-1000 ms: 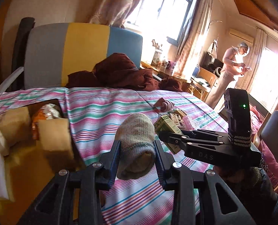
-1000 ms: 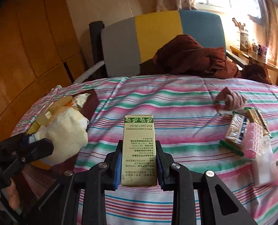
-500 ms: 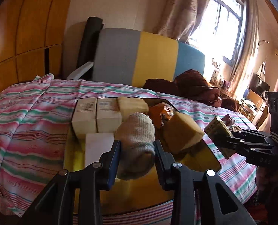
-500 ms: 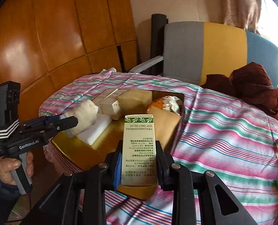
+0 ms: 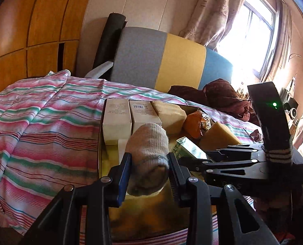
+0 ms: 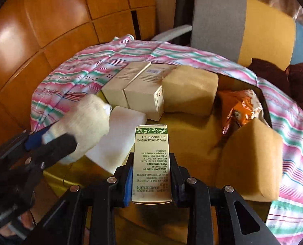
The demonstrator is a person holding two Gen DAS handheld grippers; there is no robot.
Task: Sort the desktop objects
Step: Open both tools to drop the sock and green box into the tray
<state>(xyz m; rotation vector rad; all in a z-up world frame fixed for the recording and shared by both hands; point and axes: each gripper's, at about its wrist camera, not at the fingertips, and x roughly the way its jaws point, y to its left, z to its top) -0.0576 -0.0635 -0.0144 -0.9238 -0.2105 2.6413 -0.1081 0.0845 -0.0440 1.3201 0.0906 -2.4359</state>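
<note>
While our left tool [image 5: 148, 171] pinches a rolled sock [image 5: 148, 157] and our right tool [image 6: 151, 180] a green box [image 6: 151, 161], both hover above the part-filled tray [image 6: 188, 126] ahead.

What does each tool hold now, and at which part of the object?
The left tool grips the rolled beige sock across its near end. The right tool grips the green-and-cream box by its two long sides, near the lower end.

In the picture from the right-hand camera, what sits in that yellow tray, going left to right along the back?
Two cream boxes side by side, first then → tan sponge block → orange snack bag. All lie in the yellow tray.
</note>
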